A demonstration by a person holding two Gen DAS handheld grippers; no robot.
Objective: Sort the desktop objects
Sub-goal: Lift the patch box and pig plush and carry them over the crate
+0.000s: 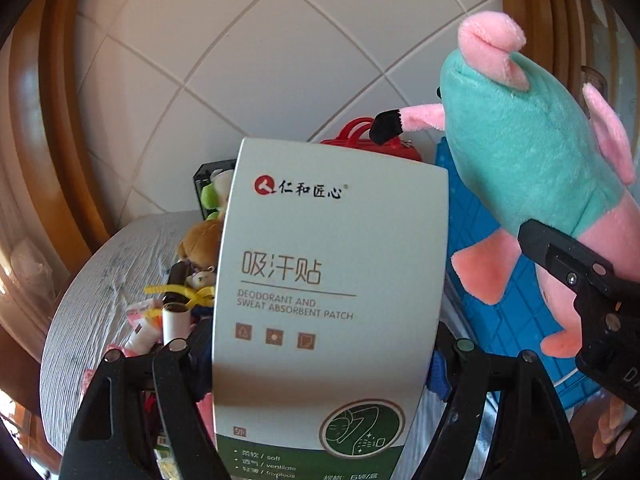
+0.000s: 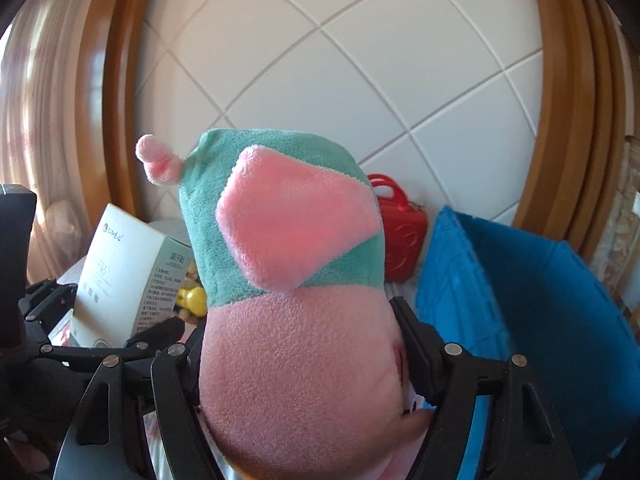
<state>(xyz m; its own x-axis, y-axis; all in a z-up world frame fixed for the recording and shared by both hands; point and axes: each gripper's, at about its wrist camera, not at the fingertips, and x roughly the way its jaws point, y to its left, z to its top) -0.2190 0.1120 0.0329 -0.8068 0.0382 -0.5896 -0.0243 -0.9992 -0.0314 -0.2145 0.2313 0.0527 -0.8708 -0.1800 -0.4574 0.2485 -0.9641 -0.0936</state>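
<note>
Plush pig (image 2: 296, 320), pink with a teal dress, is the largest thing in the right wrist view, held off the desk (image 1: 100, 280) with the right gripper (image 2: 296, 344) clamped on its pink body, jaws fairly wide and pressing on both sides. Just right of it stands a blue storage bin (image 2: 540, 320) with its top open, by the white tiled wall (image 1: 280, 60). The left gripper (image 1: 320, 356) grips a white and green sweat-patch box (image 1: 328, 280) upright, jaws pressing on its two sides, beside the pig. Behind, on the desk, sit a red toy case (image 2: 404, 236), a black basket (image 1: 208, 184), a brown plush toy (image 1: 202, 240) and a small white tube (image 1: 175, 320).
</note>
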